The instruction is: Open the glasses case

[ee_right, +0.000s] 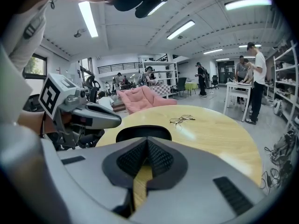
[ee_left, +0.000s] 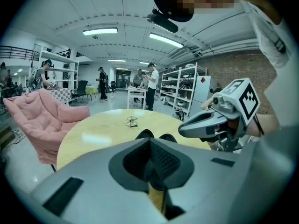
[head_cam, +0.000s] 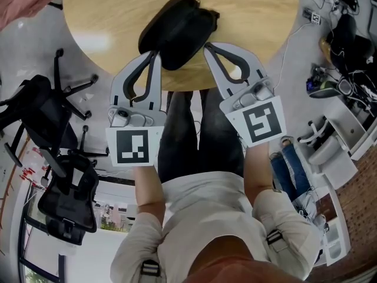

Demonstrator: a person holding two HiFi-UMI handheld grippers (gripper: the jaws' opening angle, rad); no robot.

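A black glasses case (head_cam: 177,31) lies at the near edge of the round wooden table (head_cam: 106,16), showing two rounded lobes. My left gripper (head_cam: 155,54) has its tips against the case's left side. In the left gripper view its jaws (ee_left: 149,141) meet, with the case (ee_left: 145,135) just past them. My right gripper (head_cam: 207,47) touches the case's right lobe, and its jaws (ee_right: 148,141) are also together in front of the case (ee_right: 142,133). Whether either tip pinches a part of the case is hidden.
A pair of glasses (ee_right: 182,120) lies farther out on the table. A pink armchair (ee_left: 42,120) stands beyond the table. Black office chairs (head_cam: 53,158) are at my left, cables and shelving (head_cam: 341,16) at my right. People stand far back in the room.
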